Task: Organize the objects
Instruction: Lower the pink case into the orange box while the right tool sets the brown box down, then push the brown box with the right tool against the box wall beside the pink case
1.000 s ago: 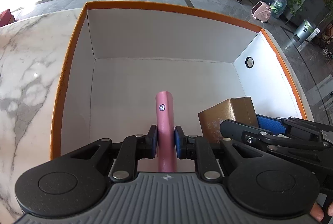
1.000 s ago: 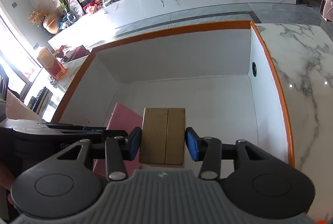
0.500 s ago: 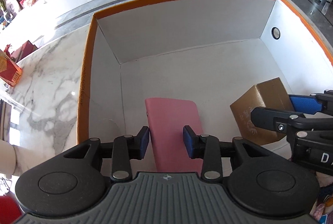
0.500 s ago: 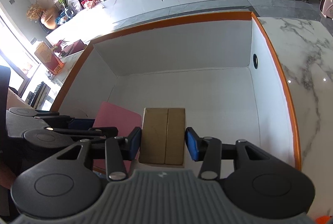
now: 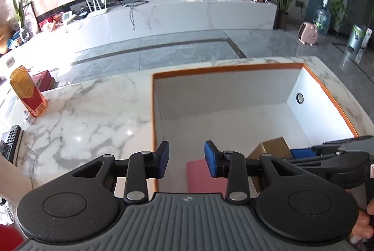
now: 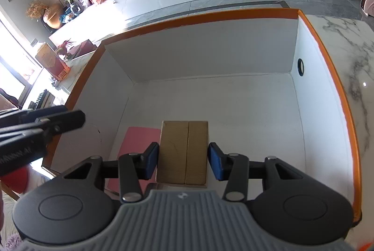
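Observation:
A white box with an orange rim [image 5: 224,67] [image 6: 210,15] stands on the marble table. A flat pink item [image 5: 202,175] [image 6: 138,137] lies on the box floor near its left wall. My left gripper [image 5: 185,161] is open and empty, raised above the box's left rim. My right gripper [image 6: 183,160] holds a brown cardboard box [image 6: 183,153] [image 5: 272,147] between its blue pads [image 6: 152,161], inside the white box, right of the pink item. In the left wrist view the right gripper [image 5: 334,157] shows at the right edge.
A red and gold carton [image 5: 26,91] [image 6: 52,61] stands on the marble table [image 5: 93,111] left of the box. A remote control [image 5: 10,142] lies at the table's left edge. The box's right wall has a round hole [image 6: 300,66].
My left gripper opened and let go of the pink item, which now lies flat in the box. The left gripper then rose and drew back to the left. The right gripper barely moved.

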A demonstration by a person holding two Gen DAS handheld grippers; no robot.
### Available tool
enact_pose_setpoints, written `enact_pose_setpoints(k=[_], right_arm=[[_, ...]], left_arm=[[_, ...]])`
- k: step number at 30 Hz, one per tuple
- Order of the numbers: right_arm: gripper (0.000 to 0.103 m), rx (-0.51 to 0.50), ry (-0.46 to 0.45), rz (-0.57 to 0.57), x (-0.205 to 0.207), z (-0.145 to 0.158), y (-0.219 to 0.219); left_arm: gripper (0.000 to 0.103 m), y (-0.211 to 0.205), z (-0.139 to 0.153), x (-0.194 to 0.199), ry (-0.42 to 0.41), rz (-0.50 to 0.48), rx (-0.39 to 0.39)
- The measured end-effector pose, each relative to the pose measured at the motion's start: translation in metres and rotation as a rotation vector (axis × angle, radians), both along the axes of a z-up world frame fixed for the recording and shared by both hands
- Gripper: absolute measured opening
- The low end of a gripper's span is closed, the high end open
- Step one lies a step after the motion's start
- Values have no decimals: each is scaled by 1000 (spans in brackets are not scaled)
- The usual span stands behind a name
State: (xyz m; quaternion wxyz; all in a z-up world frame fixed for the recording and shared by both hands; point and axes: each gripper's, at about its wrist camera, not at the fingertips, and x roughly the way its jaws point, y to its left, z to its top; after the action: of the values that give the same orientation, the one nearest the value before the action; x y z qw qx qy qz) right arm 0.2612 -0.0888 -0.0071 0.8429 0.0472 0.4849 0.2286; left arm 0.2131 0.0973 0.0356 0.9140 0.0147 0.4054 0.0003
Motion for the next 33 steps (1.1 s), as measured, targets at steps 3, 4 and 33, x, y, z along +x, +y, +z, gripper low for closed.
enact_pose_setpoints(k=[3,4,33], right_arm=[[48,-60,-16,12,0,-3,15],[48,-81,-22,17,-1,-5,20],[49,90,333,-42,25,-20,15]], left_arm=[[40,14,-2,1,-4,46,-9],[39,18,-5,2,16,52,-25],[6,40,-25,-9,44,56,-148]])
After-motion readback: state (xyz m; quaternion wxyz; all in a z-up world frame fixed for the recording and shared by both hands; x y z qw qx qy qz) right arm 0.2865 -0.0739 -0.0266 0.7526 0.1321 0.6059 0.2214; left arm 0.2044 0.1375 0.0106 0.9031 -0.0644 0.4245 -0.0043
